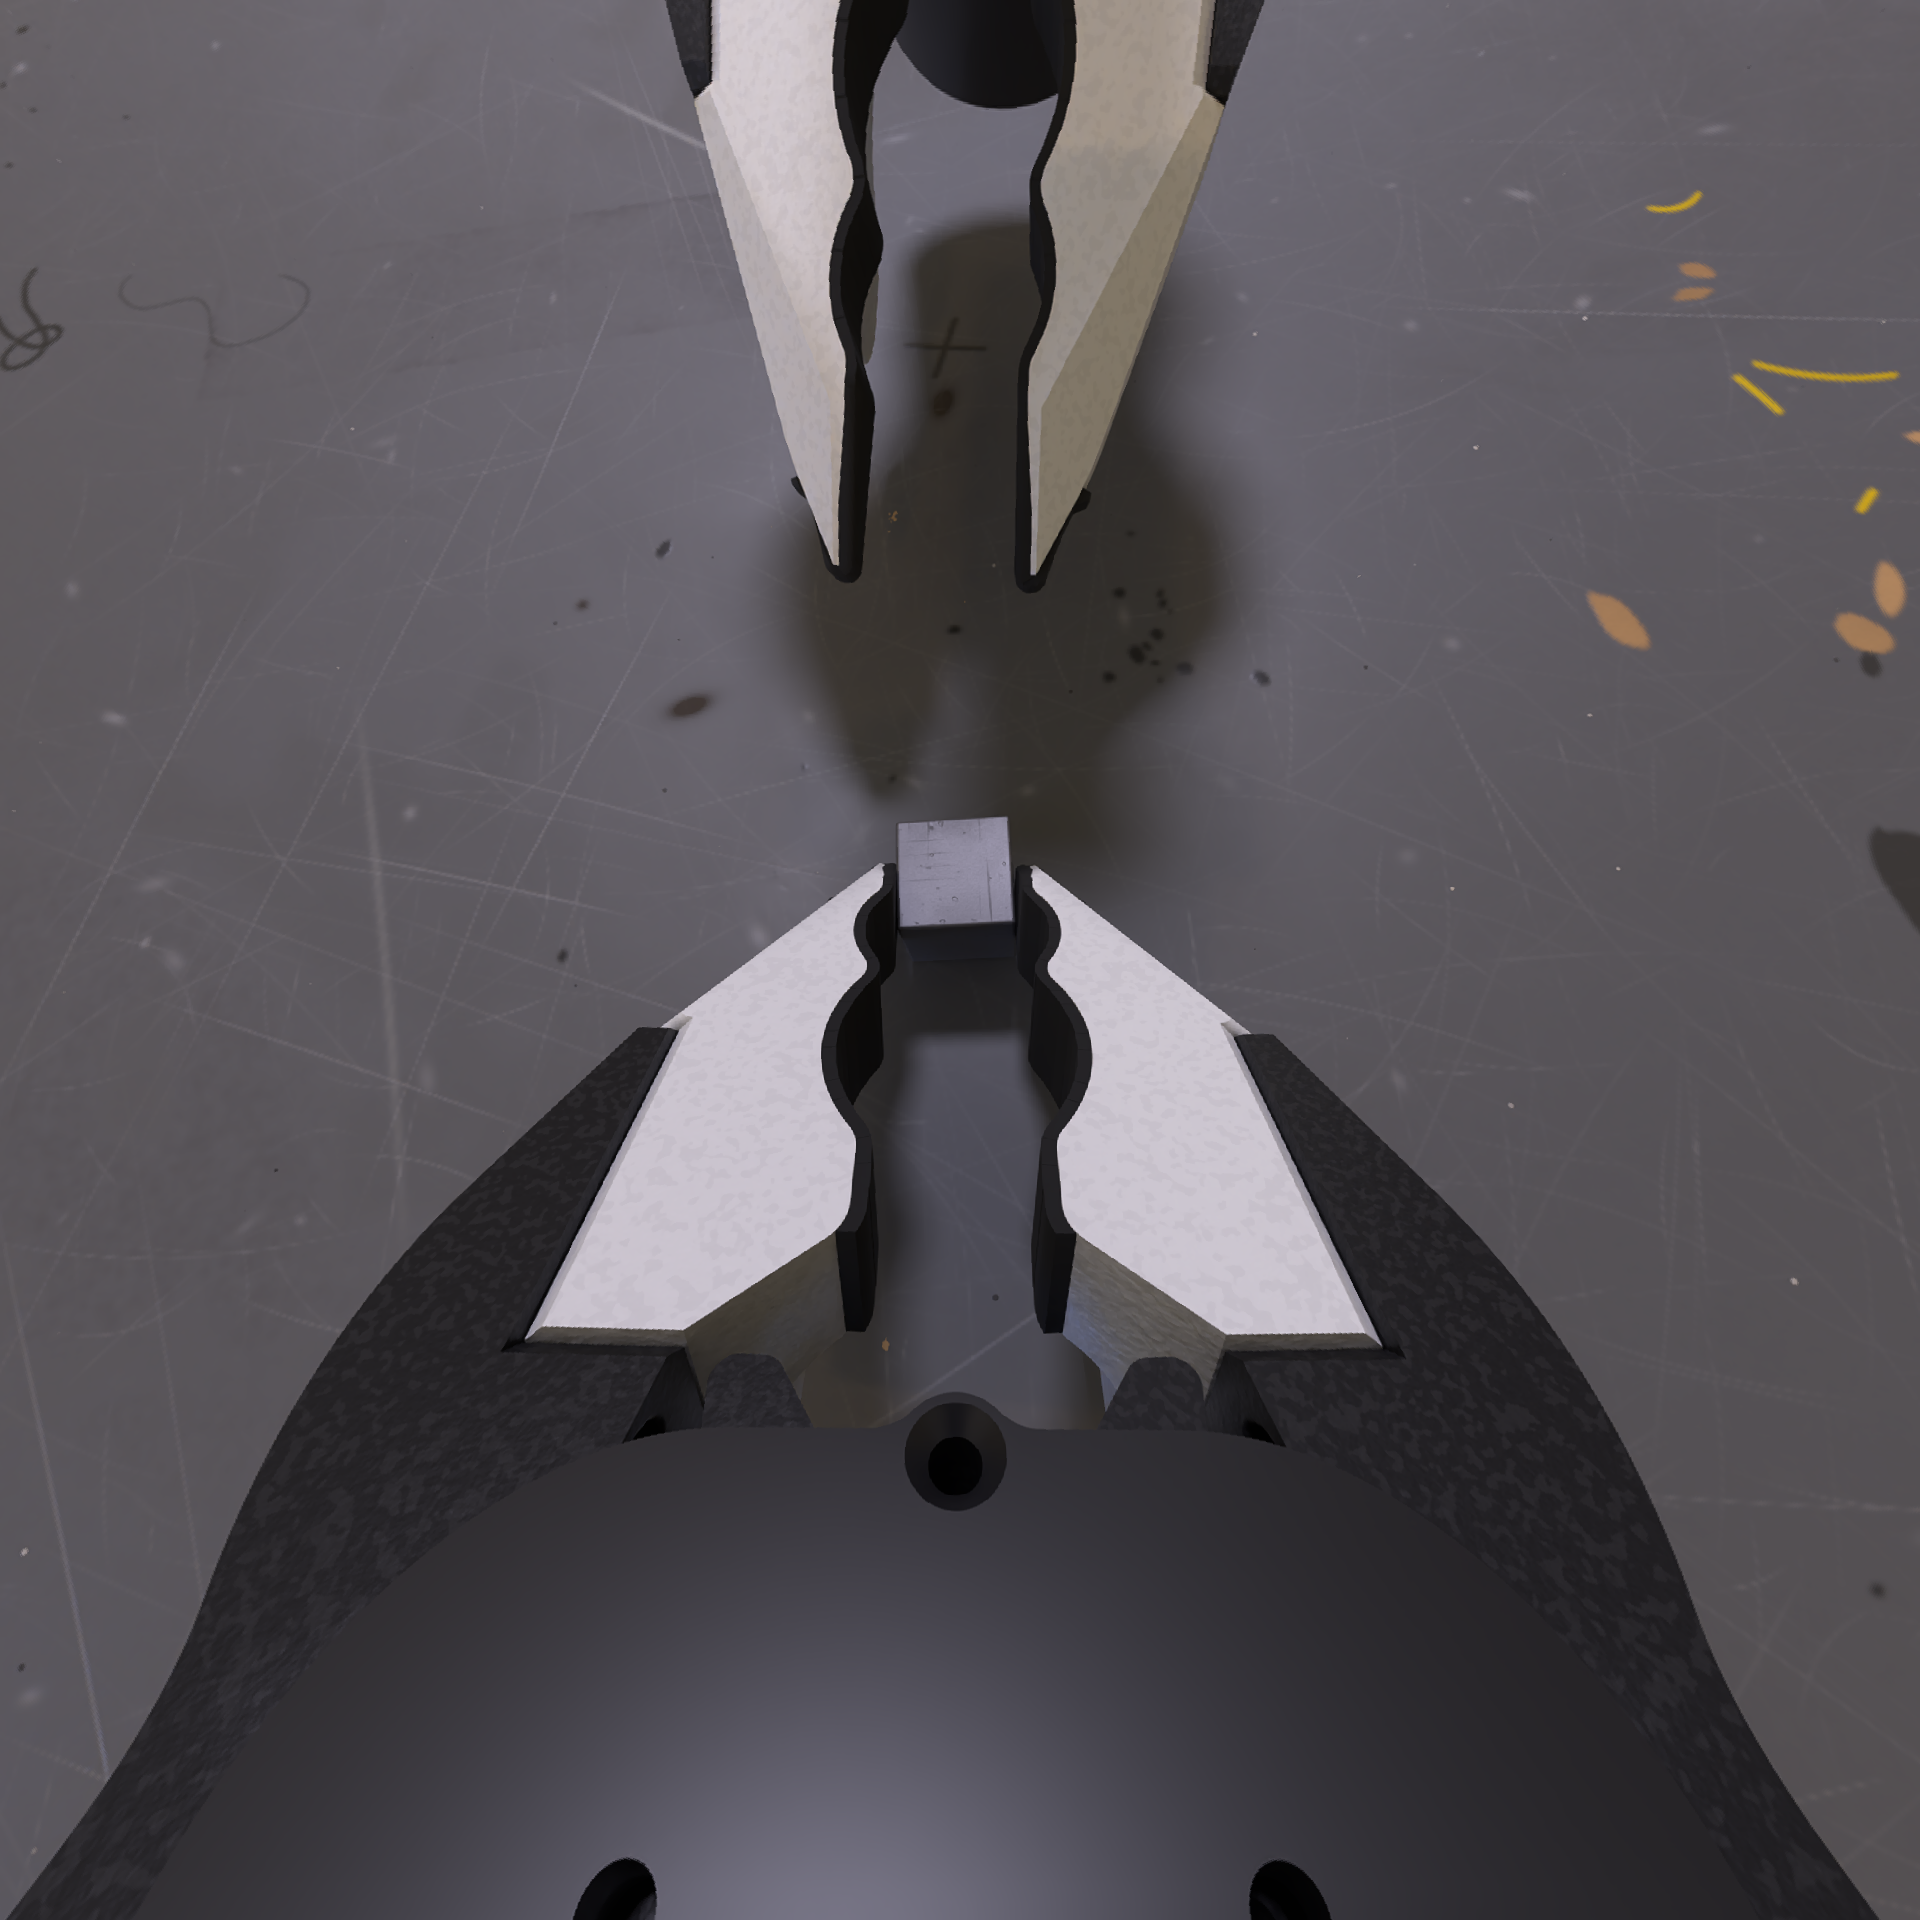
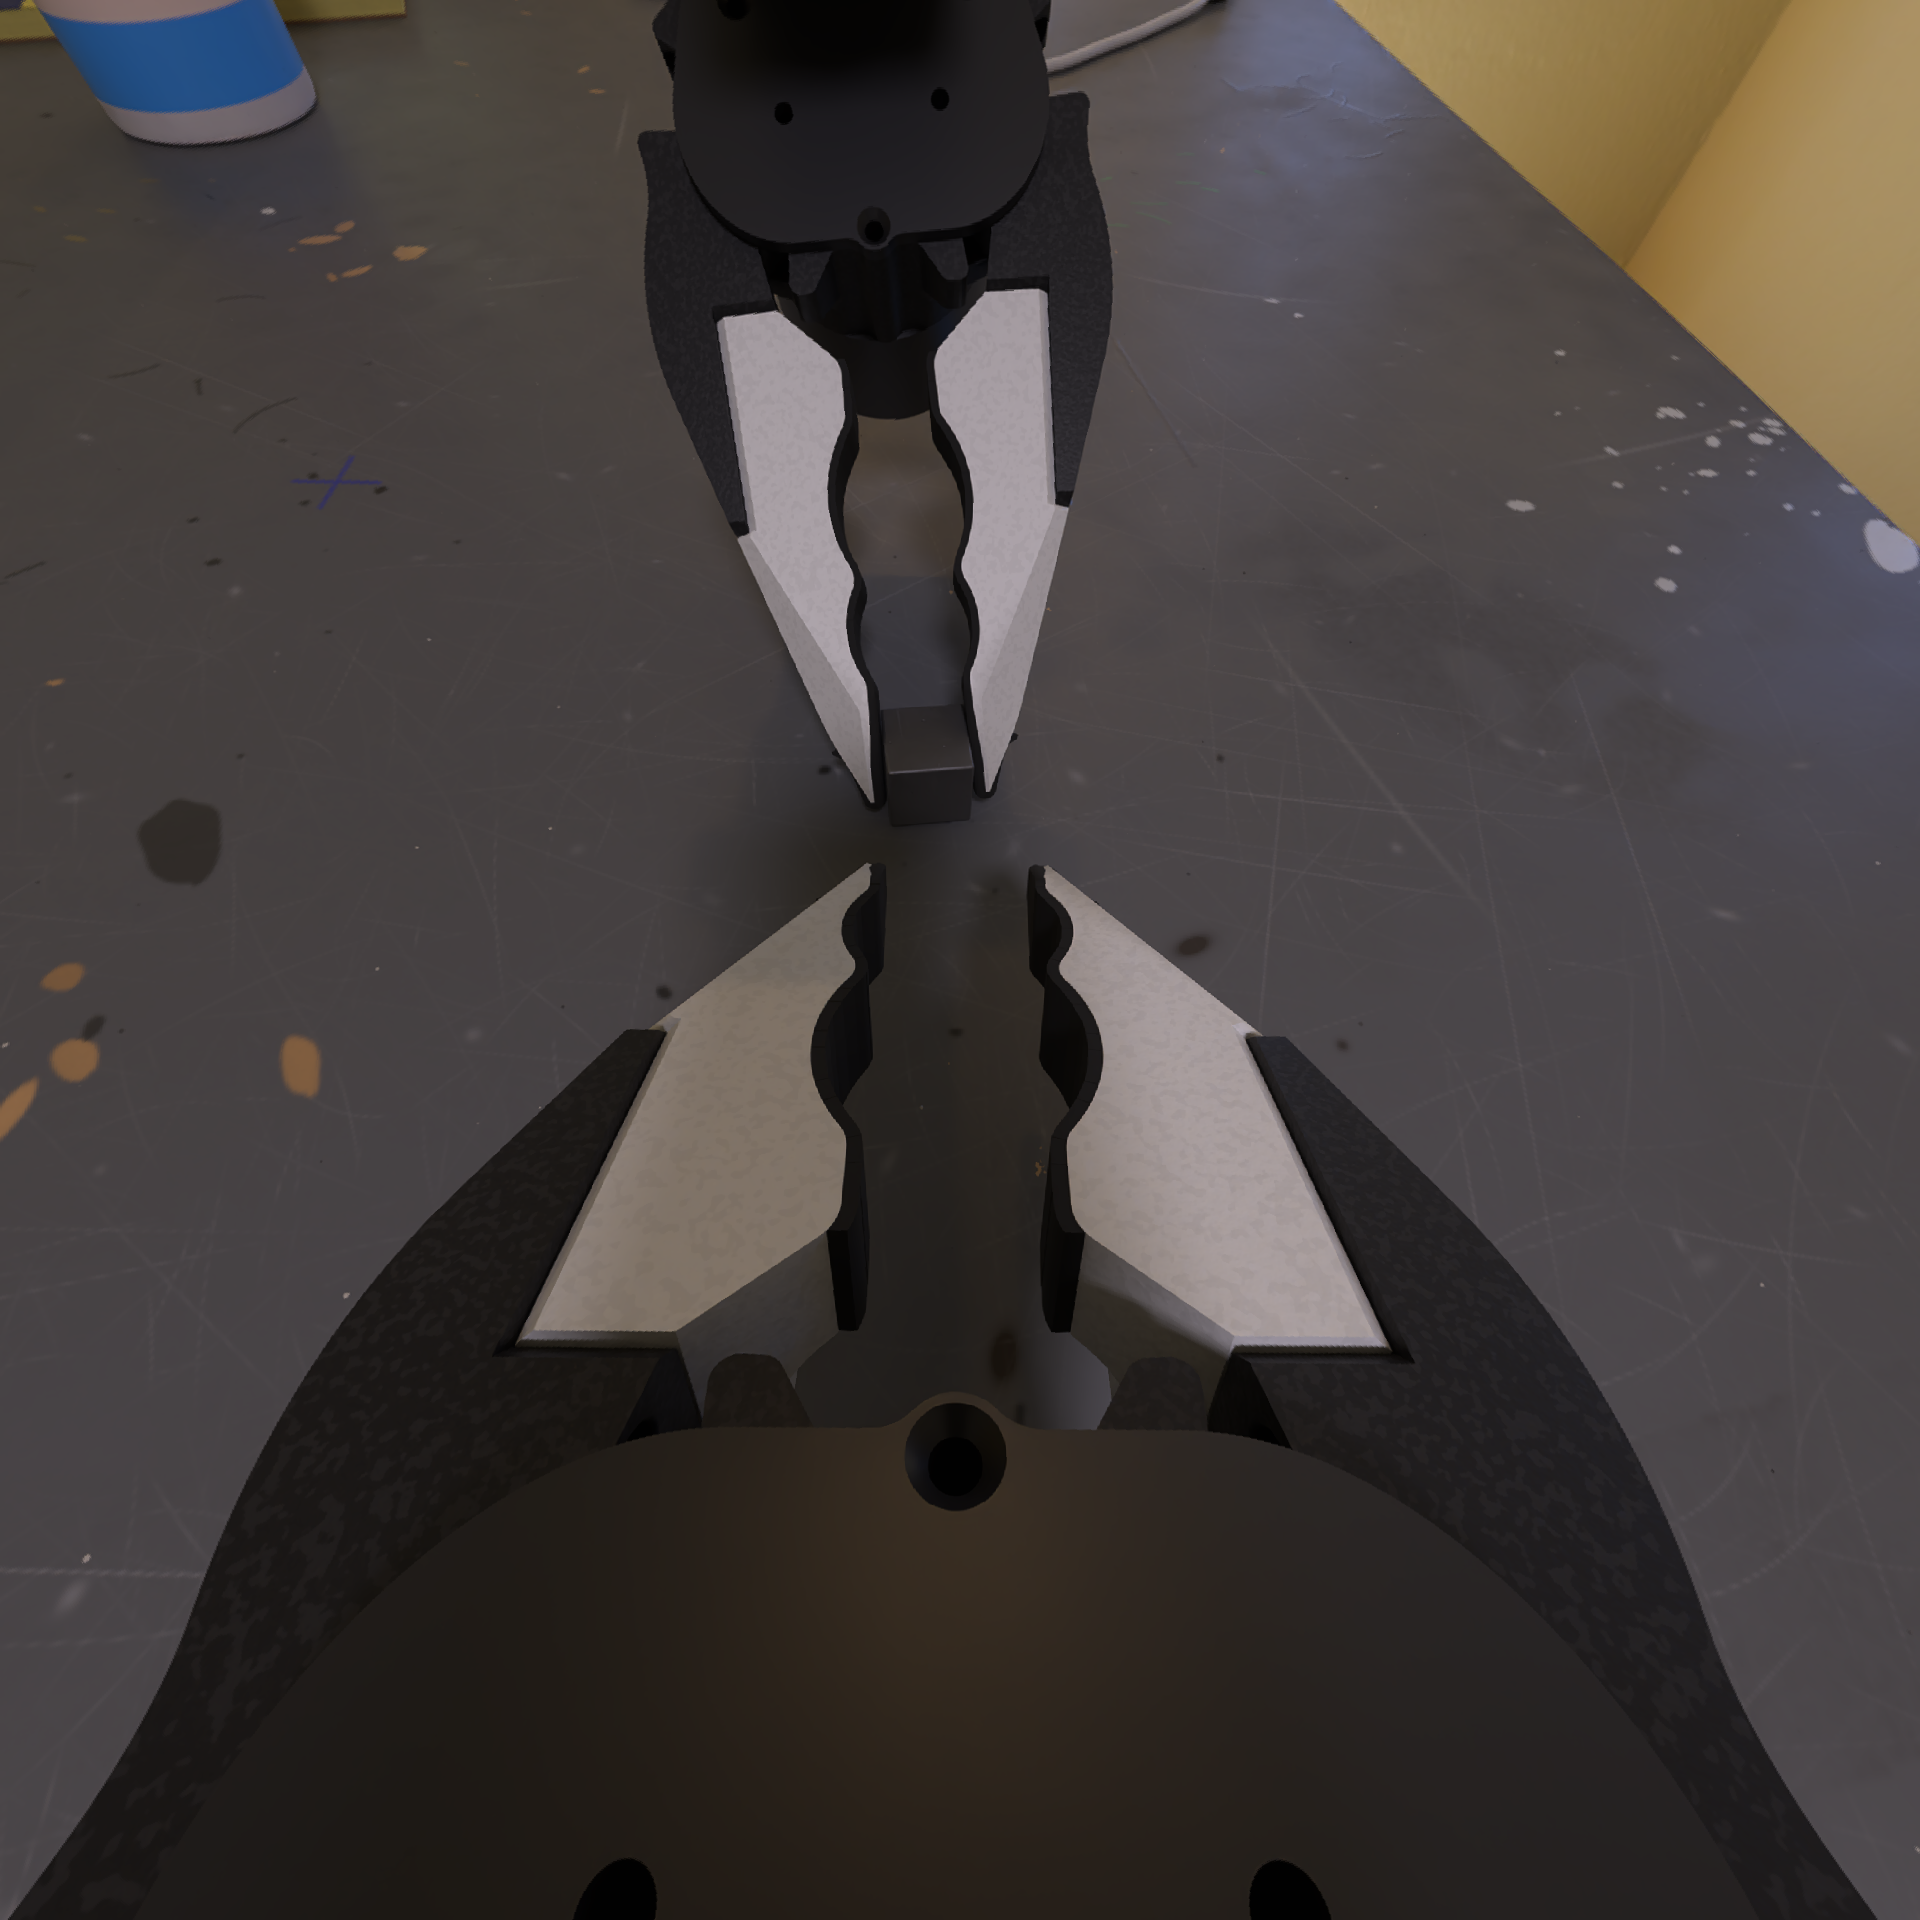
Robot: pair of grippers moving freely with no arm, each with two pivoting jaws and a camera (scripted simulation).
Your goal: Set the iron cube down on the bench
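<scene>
The iron cube (image 1: 954, 873) is a small dark grey block. My left gripper (image 1: 954, 883) is shut on the iron cube at its fingertips. In the right wrist view the cube (image 2: 928, 774) sits low between the left gripper's (image 2: 928, 798) tips, very near the dark scratched bench (image 2: 1351, 831). I cannot tell whether it touches the bench. My right gripper (image 2: 956, 883) is open and empty, and points straight at the cube from a short gap away. It also shows in the left wrist view (image 1: 940, 574), opposite the cube, above the bench (image 1: 416, 935).
A blue and white cup (image 2: 177, 73) stands at the far left. A white cable (image 2: 1122, 42) lies behind the left gripper. The bench edge runs along the right, with a yellow wall (image 2: 1714, 156) beyond. A blue cross (image 2: 338, 483) and paint spots mark the surface.
</scene>
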